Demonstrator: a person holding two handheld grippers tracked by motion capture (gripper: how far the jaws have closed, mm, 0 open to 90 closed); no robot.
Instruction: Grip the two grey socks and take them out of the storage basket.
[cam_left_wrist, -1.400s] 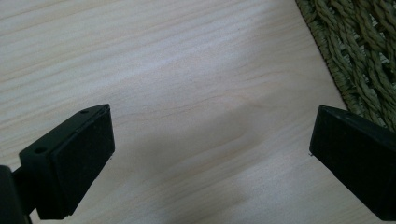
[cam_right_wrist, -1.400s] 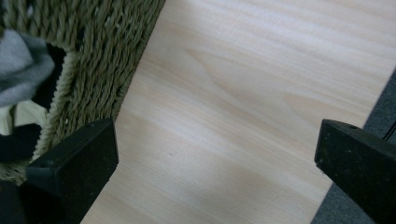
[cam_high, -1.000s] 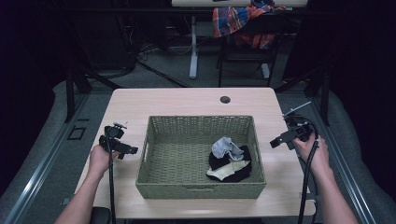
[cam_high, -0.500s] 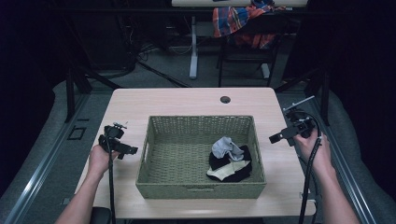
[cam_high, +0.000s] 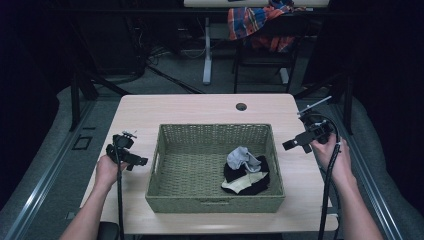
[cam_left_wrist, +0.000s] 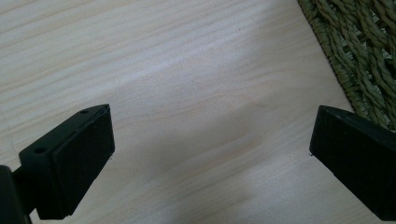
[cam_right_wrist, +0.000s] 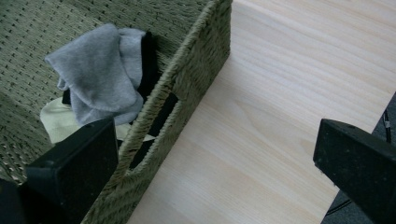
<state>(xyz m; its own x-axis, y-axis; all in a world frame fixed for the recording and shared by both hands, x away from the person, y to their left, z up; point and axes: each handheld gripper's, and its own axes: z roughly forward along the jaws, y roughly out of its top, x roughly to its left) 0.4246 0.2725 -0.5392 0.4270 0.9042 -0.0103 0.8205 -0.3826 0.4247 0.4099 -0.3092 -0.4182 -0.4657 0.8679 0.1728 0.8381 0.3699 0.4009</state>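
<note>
Socks (cam_high: 245, 170): heaped in basket (cam_high: 215, 202), right-hand half | your right gripper (cam_high: 300, 142): jaws wide, empty, just outside the right wall, nearer; socks lie to its left, over the rim | left gripper (cam_high: 131, 159): wide, empty, beyond the left wall.

From above we face 12 o'clock over the tabletop (cam_high: 200, 107); both close gripper views share the basket (cam_high: 215, 170) wall.
</note>
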